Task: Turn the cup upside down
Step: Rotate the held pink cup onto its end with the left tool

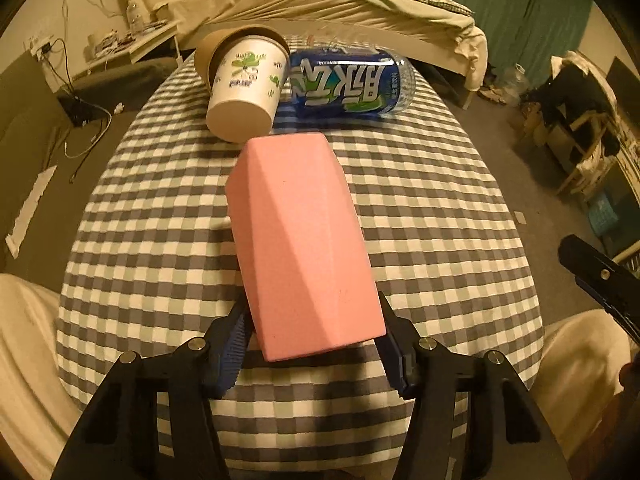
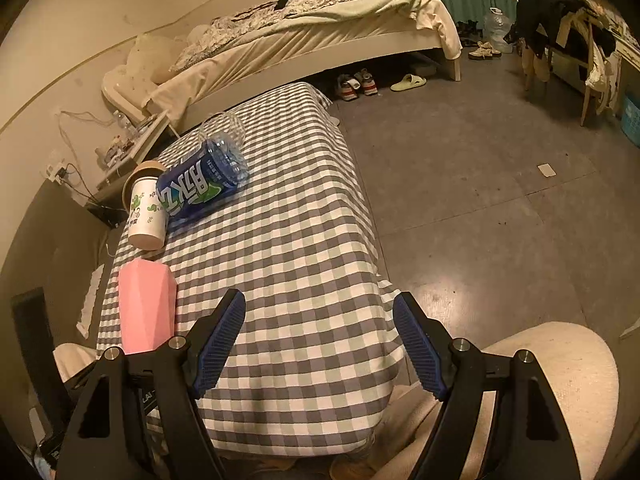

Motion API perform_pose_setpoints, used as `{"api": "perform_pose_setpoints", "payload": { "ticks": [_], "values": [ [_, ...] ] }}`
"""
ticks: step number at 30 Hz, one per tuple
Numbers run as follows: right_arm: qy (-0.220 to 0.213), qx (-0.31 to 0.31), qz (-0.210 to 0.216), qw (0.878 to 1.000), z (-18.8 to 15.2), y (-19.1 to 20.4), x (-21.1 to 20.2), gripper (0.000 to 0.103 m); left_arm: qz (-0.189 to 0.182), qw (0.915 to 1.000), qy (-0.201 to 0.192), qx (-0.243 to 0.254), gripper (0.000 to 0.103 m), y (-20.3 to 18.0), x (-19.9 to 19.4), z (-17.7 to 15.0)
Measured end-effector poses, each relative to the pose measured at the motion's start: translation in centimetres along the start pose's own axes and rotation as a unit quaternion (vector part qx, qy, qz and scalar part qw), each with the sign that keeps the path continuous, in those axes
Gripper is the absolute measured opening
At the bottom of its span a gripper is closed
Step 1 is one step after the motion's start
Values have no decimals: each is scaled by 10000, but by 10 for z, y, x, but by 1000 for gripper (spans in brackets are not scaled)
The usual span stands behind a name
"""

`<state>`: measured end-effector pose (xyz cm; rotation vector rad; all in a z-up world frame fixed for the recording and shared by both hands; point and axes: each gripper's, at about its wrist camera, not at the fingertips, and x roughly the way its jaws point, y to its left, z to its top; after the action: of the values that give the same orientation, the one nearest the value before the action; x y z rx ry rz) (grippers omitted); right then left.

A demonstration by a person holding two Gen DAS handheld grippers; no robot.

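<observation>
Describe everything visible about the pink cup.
The pink faceted cup is tall and matte, with angular flat panels and no handle or print. It looks like plastic or ceramic. It appears to lie on its side on the grey-and-white checked tablecloth, clamped between the blue ribbed pads of the left hand-held gripper. Its far end nearly meets the white paper cup.

You are looking at a pink cup point(image 1: 304, 236) showing a matt, faintly grainy, faceted skin. The left gripper point(image 1: 316, 344) is pressing ribbed blue pads point(image 1: 232, 356) against it, set on matt black plastic arms with shiny metal bolts. The checked cloth point(image 1: 420, 216) is lying soft and woven. The paper cup point(image 1: 246, 88) is looking smooth and dull; the bottle point(image 1: 348, 84) is gleaming as clear plastic under a glossy label.
</observation>
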<state>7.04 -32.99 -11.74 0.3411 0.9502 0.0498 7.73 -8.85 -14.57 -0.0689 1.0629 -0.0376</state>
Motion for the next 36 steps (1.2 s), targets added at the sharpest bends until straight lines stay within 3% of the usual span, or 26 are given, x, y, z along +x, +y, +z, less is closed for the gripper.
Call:
{"api": "perform_pose_setpoints", "payload": {
  "ticks": [8, 26, 36],
  "values": [
    [-19, -86, -24, 10000, -1, 6, -1, 76, 128, 9988, -310, 371, 58, 1, -30, 15],
    [-4, -60, -49, 10000, -3, 2, -2, 76, 124, 9979, -622, 135, 55, 10, -26, 72],
    [53, -55, -81, 9999, -1, 1, 3, 76, 62, 9980, -590, 223, 55, 5, -20, 54]
  ]
}}
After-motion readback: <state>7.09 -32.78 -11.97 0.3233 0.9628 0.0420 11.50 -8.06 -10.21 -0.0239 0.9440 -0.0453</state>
